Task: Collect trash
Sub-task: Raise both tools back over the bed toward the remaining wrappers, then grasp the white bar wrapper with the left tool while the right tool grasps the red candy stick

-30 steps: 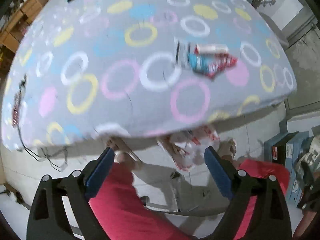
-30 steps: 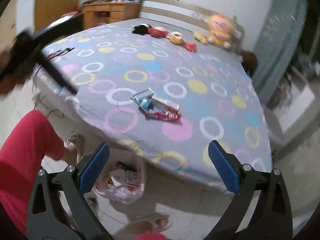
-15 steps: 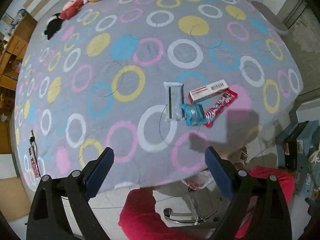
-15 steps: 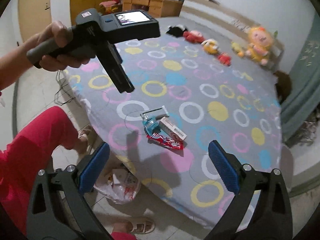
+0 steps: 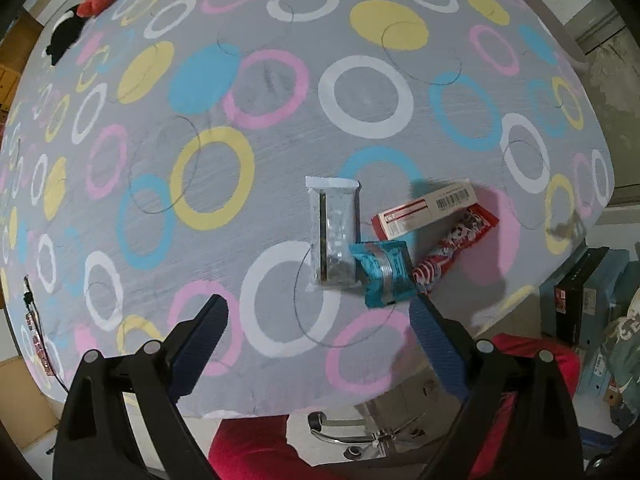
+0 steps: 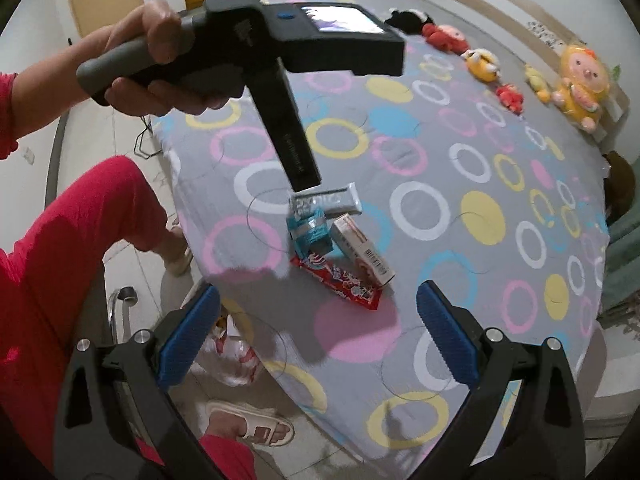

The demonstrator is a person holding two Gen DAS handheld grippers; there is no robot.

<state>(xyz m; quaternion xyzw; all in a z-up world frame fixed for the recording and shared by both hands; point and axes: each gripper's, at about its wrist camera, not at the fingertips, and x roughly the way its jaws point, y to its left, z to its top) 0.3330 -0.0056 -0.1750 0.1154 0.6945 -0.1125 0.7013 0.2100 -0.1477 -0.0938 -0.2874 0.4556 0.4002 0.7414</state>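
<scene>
Your left gripper (image 5: 318, 322) hangs over the bed (image 5: 280, 92) with its fingers spread wide and empty. The clear wrapper (image 5: 334, 232) lies just ahead of them, its long axis running straight away from you, with the teal packet (image 5: 384, 272), red wrapper (image 5: 456, 248) and red-and-white box (image 5: 426, 212) touching on its right. Your right gripper (image 6: 318, 324), jaws equally apart and empty, sits farther back, so the left looks nearer the pile.

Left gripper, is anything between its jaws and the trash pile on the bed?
Nothing visible. The left gripper, jaws open, hovers above bare bedspread; the silver wrapper and teal packet lie uncovered just ahead.
</scene>
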